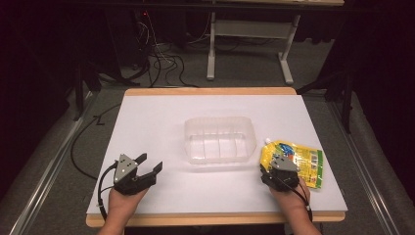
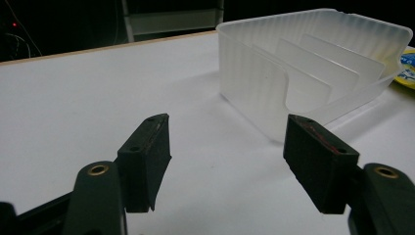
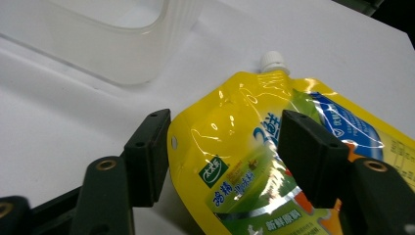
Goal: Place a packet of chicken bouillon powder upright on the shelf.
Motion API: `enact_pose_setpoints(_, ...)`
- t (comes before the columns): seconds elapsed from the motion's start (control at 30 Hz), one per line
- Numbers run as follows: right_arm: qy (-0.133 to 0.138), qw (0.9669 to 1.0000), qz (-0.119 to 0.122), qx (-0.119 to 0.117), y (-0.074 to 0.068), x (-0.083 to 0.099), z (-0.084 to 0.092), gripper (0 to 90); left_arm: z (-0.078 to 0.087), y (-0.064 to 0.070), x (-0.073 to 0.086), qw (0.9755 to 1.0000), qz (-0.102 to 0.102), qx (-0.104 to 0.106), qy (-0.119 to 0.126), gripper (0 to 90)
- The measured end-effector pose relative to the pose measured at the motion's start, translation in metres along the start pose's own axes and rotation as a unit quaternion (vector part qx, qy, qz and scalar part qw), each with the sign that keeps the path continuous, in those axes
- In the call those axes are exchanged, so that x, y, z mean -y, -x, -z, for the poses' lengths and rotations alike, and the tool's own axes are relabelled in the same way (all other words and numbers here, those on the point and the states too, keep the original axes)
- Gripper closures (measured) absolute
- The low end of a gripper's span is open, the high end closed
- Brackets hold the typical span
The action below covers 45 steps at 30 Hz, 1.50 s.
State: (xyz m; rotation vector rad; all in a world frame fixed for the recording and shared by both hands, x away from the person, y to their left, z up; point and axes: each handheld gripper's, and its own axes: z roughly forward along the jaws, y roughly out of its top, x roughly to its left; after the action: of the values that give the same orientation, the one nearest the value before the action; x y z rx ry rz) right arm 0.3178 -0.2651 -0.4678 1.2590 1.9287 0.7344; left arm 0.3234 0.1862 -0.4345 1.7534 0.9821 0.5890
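Observation:
A yellow spouted pouch [image 1: 299, 157] with a white cap lies flat on the white tabletop [image 1: 156, 117], right of a clear plastic container [image 1: 220, 120]. My right gripper [image 1: 276, 169] sits over the pouch's near left corner. In the right gripper view its jaws [image 3: 225, 120] stand apart, one beside the pouch's [image 3: 230, 147] edge and one above its printed face, without pressing it. My left gripper [image 1: 149, 163] rests at the front left, open and holding nothing. It [image 2: 227, 125] points toward the container's [image 2: 254, 78] near corner.
The container [image 3: 112, 54] has ribbed dividers inside and nothing in it. The table's wooden edge [image 1: 210, 91] runs along the far side. Beyond it are cables [image 1: 161, 63] on the floor and a white desk frame [image 1: 247, 29]. Dark floor flanks both sides.

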Motion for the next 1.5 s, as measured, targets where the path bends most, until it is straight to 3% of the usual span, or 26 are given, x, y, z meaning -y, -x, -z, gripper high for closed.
enact_pose_setpoints(0.2, -0.013, 0.9997, 0.000, -0.018, 0.002, 0.004, 0.003, 51.1, 0.000, -0.001, 0.000, 1.0000, 0.002, -0.001, 0.001, 34.7)
enact_pose_setpoints(0.33, -0.028, 0.9989, 0.025, -0.028, -0.006, 0.007, 0.001, 58.6, 0.000, 0.000, 0.000, 1.0000, -0.002, -0.001, 0.000, 34.6)
enact_pose_setpoints(0.37, -0.031, 0.9984, 0.042, -0.023, -0.011, 0.007, 0.001, 62.5, 0.000, 0.000, 0.000, 1.0000, -0.001, -0.001, 0.000, 34.7)
enact_pose_setpoints(0.5, -0.038, 0.9973, 0.059, -0.022, -0.016, 0.007, -0.002, 65.7, 0.000, 0.000, 0.000, 1.0000, -0.001, 0.000, -0.001, 34.7)
enact_pose_setpoints(0.57, -0.034, 0.9964, 0.078, -0.009, -0.022, 0.006, -0.002, 64.9, 0.000, 0.000, 0.000, 1.0000, 0.000, 0.001, 0.000, 34.7)
enact_pose_setpoints(0.8, -0.032, 0.9970, 0.071, -0.001, -0.023, 0.005, -0.005, 59.6, 0.000, 0.001, 0.000, 1.0000, 0.002, 0.002, 0.000, 34.7)
enact_pose_setpoints(0.87, -0.034, 0.9958, 0.084, 0.009, -0.024, 0.004, -0.004, 59.7, 0.000, 0.001, 0.000, 1.0000, 0.002, 0.002, 0.000, 34.7)
enact_pose_setpoints(0.9, -0.032, 0.9955, 0.087, 0.020, -0.024, 0.004, -0.004, 61.3, 0.000, 0.001, 0.000, 1.0000, 0.001, 0.002, 0.001, 34.7)
enact_pose_setpoints(0.97, -0.023, 0.9969, 0.069, 0.030, -0.018, 0.003, 0.001, 66.0, 0.001, 0.000, -0.001, 1.0000, 0.002, 0.003, 0.001, 34.7)
enact_pose_setpoints(1.03, -0.029, 0.9968, 0.068, 0.029, -0.014, 0.005, 0.002, 68.1, 0.001, -0.001, 0.000, 1.0000, 0.004, 0.003, 0.001, 34.7)
enact_pose_setpoints(1.13, -0.042, 0.9955, 0.083, 0.018, -0.014, 0.009, 0.001, 72.8, 0.001, -0.001, 0.000, 1.0000, 0.006, 0.002, 0.001, 34.7)
enact_pose_setpoints(1.2, -0.047, 0.9931, 0.103, 0.028, -0.019, 0.009, -0.002, 75.5, 0.001, 0.000, 0.000, 1.0000, 0.005, 0.003, 0.001, 34.7)
enact_pose_setpoints(1.27, -0.043, 0.9925, 0.109, 0.036, -0.020, 0.006, -0.002, 84.7, 0.002, 0.000, -0.001, 1.0000, 0.004, 0.003, 0.002, 34.7)
enact_pose_setpoints(1.3, -0.042, 0.9927, 0.108, 0.035, -0.019, 0.005, -0.001, 89.8, 0.002, 0.000, -0.001, 1.0000, 0.004, 0.003, 0.004, 34.7)
enact_pose_setpoints(1.4, -0.028, 0.9944, 0.099, 0.024, -0.012, 0.004, 0.002, 90.0, 0.002, -0.001, -0.001, 1.0000, 0.006, 0.003, 0.003, 34.7)
enact_pose_setpoints(1.43, -0.008, 0.9976, 0.068, 0.007, -0.003, 0.004, 0.008, 90.0, 0.002, -0.002, -0.001, 0.9999, 0.009, 0.003, 0.003, 34.7)
enact_pose_setpoints(1.47, -0.008, 0.9976, 0.068, 0.007, -0.003, 0.004, 0.008, 90.0, 0.002, -0.002, -0.001, 0.9999, 0.009, 0.003, 0.003, 34.7)
enact_pose_setpoints(1.5, 0.003, 0.9988, 0.049, -0.001, 0.002, 0.003, 0.012, 90.0, 0.002, -0.002, 0.000, 0.9999, 0.009, 0.003, 0.003, 34.7)
